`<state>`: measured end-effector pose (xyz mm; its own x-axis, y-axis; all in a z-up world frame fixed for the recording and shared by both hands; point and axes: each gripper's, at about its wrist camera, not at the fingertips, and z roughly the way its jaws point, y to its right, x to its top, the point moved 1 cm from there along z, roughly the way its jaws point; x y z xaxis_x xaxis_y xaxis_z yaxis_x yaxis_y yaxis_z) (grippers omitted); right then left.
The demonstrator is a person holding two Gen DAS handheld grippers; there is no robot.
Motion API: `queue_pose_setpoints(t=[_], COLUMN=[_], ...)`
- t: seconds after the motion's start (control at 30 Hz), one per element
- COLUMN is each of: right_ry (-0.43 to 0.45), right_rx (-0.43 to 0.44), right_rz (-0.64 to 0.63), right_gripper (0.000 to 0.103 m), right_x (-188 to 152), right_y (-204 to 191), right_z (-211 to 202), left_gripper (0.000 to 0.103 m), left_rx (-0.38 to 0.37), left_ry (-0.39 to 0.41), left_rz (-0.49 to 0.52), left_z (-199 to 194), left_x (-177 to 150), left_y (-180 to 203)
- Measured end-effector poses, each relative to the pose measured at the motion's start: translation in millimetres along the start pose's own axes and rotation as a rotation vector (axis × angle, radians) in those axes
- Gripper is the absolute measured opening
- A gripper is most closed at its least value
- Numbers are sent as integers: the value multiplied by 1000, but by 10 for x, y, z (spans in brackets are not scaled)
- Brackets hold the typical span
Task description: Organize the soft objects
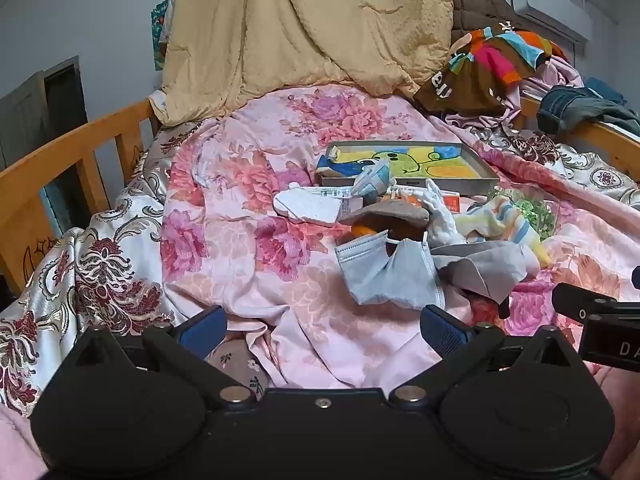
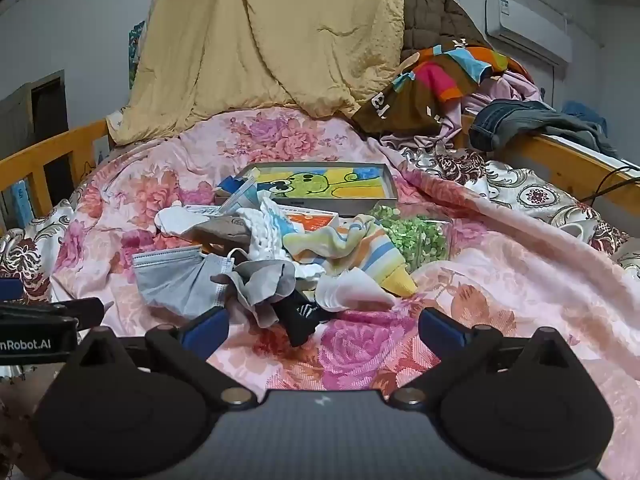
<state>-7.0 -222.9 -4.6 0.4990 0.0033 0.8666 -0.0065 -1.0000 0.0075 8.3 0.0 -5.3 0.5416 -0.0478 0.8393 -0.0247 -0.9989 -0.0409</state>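
On the bed, a pink floral quilt (image 1: 256, 264) carries a loose heap of soft things near its middle, and both hand-held grippers hover just short of that heap with nothing between their fingers. The left hand-held gripper (image 1: 324, 326) has its blue-padded fingers spread wide over bare quilt, with the grey face mask (image 1: 384, 276) lying just beyond its right fingertip. The right hand-held gripper (image 2: 322, 326) is spread equally wide, and a black sock (image 2: 300, 314) lies on the quilt between and slightly ahead of its fingers. In the right wrist view the heap reads clearly: the grey face mask (image 2: 176, 280) at the left, a crumpled grey cloth (image 2: 264, 280) touching it, a white knitted glove (image 2: 260, 232) behind, and a striped yellow, blue and orange sock (image 2: 352, 248) draped toward the right (its yellow toe points at the camera). A white cloth piece (image 2: 352, 292) sits beside the black sock. Behind the heap lies a shallow grey tray (image 2: 390, 188) with a green cartoon frog picture inside, and a clear container of green bits (image 2: 416, 236) stands just right of the striped sock. A tan blanket (image 1: 304, 24) hangs at the head of the bed, and a wooden bed rail (image 1: 60, 148) runs along the left.
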Motion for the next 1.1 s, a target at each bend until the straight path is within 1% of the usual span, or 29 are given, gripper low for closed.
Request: queue_pose_setpoints(t=[0.1, 0.13, 0.23, 0.4, 1.1], right_ry=[-2, -5, -13, -25, -25], right_rx=[-5, -8, -3, -4, -4], right_rz=[-5, -9, -4, -11, -9], right_gripper=[103, 103, 103, 103, 103], right_x=[-3, -20, -20, -30, -39], right_y=[24, -40, -13, -19, -20], right_z=[-5, 24, 38, 60, 69], left_gripper=[102, 102, 102, 102, 102], left_rx=[4, 3, -2, -17, -15], left_ry=[-6, -5, -5, -3, 12], left_rz=[4, 2, -2, -10, -16], left_z=[0, -1, -3, 8, -23], left_x=[3, 5, -31, -17, 8], left_y=[4, 5, 100, 17, -4])
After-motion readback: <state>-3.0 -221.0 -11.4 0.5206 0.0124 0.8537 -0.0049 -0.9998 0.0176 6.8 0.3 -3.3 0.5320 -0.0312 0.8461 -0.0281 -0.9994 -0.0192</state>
